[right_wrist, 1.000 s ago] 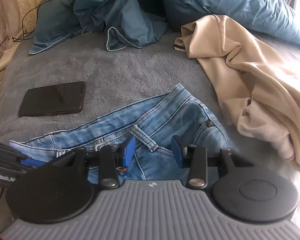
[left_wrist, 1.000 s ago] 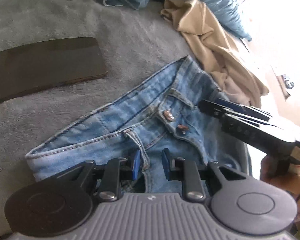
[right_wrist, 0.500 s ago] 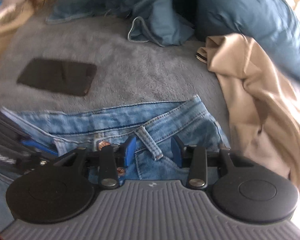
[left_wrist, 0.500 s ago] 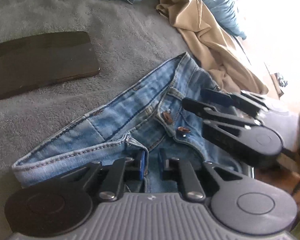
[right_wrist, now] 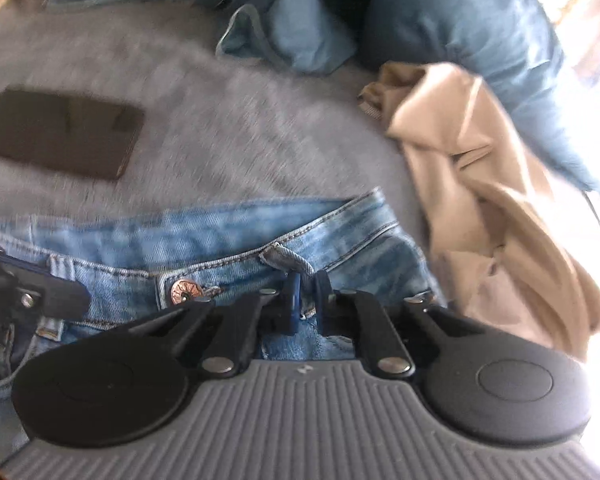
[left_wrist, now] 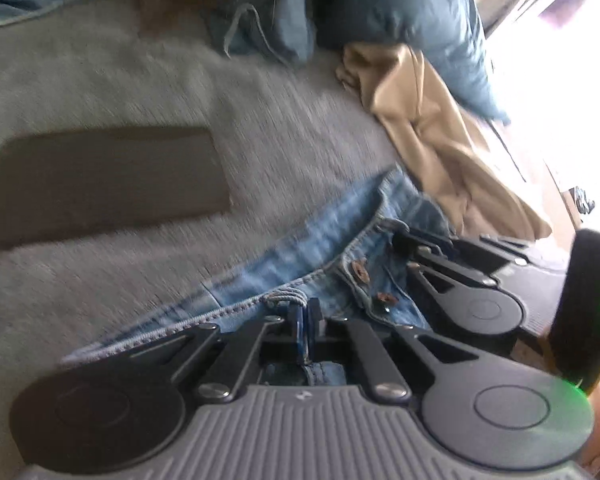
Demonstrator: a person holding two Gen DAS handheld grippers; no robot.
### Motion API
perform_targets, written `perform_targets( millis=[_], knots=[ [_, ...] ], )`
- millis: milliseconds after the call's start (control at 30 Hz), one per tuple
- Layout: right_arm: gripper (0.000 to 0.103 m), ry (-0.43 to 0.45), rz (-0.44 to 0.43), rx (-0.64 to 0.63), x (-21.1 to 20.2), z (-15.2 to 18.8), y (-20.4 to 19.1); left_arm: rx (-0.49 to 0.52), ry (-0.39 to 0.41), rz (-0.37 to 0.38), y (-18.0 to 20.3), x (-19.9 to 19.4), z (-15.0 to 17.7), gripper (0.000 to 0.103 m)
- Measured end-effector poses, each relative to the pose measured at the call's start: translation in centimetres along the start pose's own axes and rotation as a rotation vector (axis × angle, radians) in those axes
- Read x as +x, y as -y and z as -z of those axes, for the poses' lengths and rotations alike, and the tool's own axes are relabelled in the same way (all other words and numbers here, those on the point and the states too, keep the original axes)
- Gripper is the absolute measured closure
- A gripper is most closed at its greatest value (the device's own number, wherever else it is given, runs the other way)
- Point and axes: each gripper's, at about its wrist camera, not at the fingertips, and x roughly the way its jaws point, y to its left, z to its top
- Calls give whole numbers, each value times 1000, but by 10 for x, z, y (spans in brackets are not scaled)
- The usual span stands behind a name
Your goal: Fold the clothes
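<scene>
The jeans [right_wrist: 228, 236] are lying on the grey blanket [right_wrist: 228, 132] of a bed, with the waistband turned toward the pillows and the copper button [right_wrist: 185, 291] showing at the fly. Compared with one second ago, both claws are now closed. The left gripper [left_wrist: 305, 322], whose jaws were standing apart over the waistband, is now clamped together on the denim edge just below a belt loop [left_wrist: 286, 299], and the cloth is seen pinched between the blue pads. The right gripper [right_wrist: 306, 286], which was wide open half a second ago, is now pressed on the waistband at the other belt loop [right_wrist: 288, 262], on the far side of the button from the left gripper. Both views are blurred, so it is judged that the hands are in motion. With the two grips taken at the waistband, the grasping step seems to be finished, and the garment is probably ready to be lifted or pulled straight for the first fold. A dark phone [right_wrist: 60, 132] and a beige garment [right_wrist: 480, 184] are lying near, apart from the jeans, and should not be caught by the moving cloth.
</scene>
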Motion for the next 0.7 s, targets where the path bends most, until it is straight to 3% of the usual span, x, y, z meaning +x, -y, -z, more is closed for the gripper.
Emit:
perform_targets(
  millis=[200, 400, 633, 667, 700],
  knots=[
    [98, 57, -10, 33, -3, -15, 0, -15, 40, -11, -8, -16, -7, 100],
    [97, 11, -58, 72, 20, -21, -5, -21, 11, -45, -21, -6, -6, 100],
    [94, -18, -115, 150, 30, -22, 2, 106, -48, -30, -24, 1, -12, 95],
    [89, -25, -121, 169, 27, -23, 6, 121, -58, -23, -24, -1, -14, 94],
    [75, -33, -126, 194, 24, -23, 12, 134, -65, -25, -24, -3, -14, 93]
  ],
)
